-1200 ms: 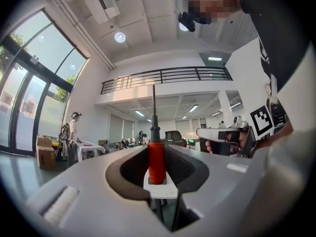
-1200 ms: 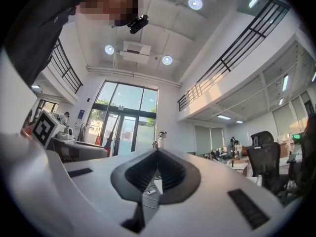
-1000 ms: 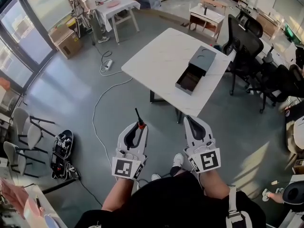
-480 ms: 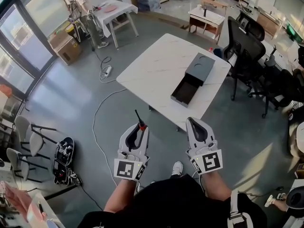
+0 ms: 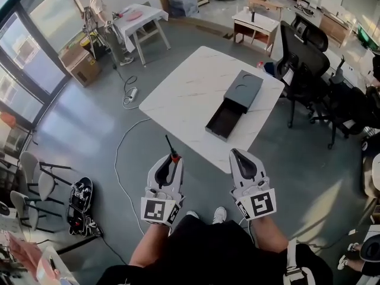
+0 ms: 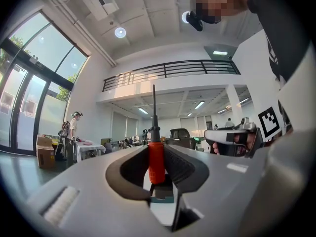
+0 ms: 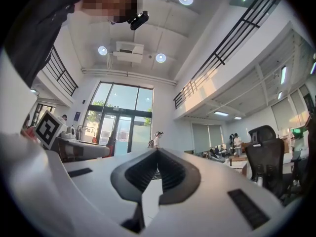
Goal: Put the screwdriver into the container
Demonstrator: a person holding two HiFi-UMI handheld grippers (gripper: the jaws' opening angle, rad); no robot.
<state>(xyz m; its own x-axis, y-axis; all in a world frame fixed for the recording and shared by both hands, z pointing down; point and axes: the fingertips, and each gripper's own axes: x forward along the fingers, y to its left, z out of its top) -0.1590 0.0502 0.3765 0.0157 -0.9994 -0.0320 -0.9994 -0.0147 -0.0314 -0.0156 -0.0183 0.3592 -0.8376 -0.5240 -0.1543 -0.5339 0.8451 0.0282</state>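
The left gripper (image 5: 169,162) has its jaws squeezed on the red handle of the screwdriver (image 5: 171,149). The thin dark shaft sticks out past the tips, pointing toward the white table (image 5: 178,94). The right gripper (image 5: 238,155) is just beside it, with its jaws pressed together and nothing in them. The black container (image 5: 242,91) sits on the table with its drawer (image 5: 224,120) pulled open, well apart from both grippers, so the screwdriver is not in it yet.
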